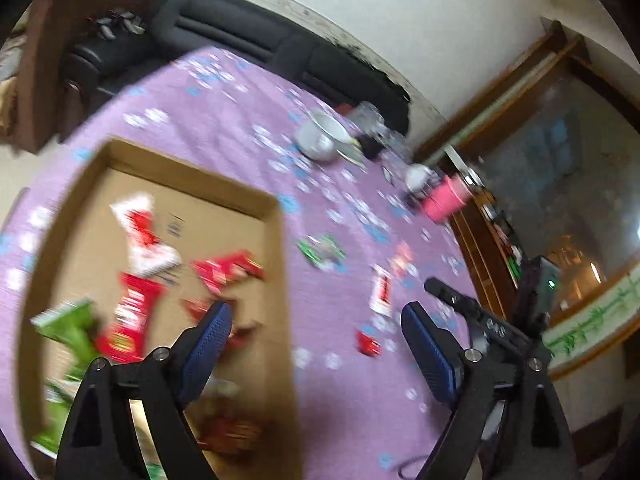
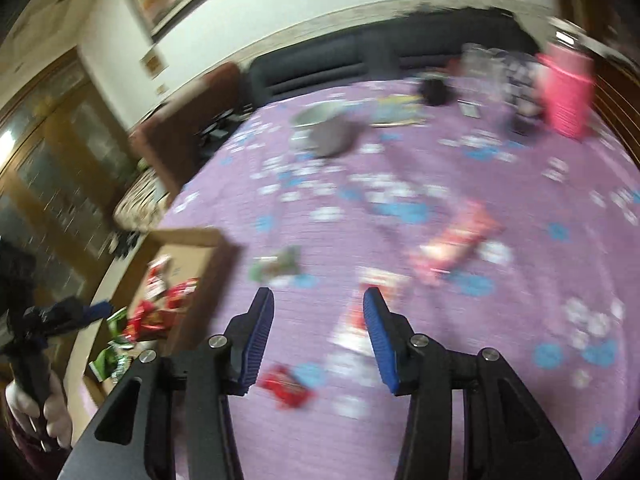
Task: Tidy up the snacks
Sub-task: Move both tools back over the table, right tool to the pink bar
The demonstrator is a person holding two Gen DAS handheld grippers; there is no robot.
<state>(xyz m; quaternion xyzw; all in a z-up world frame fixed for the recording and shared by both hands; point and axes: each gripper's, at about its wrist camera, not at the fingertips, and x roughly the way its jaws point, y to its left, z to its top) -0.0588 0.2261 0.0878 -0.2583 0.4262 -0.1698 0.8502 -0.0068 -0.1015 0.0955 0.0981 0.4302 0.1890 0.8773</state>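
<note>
A shallow cardboard box lies on the purple cloth and holds several red packets and green packets. My left gripper hangs open over the box's right wall, nothing between its blue pads. On the cloth lie a green packet, a red-and-white packet and a small red packet. My right gripper is open above the cloth with nothing gripped. The red-and-white packet lies just past its right finger and the small red packet beneath it. A long pink-red packet lies farther right.
A metal bowl, glass jars and a pink cup stand at the table's far side. Behind it is a black sofa, and a wooden cabinet is at the right. A hand holds the left gripper.
</note>
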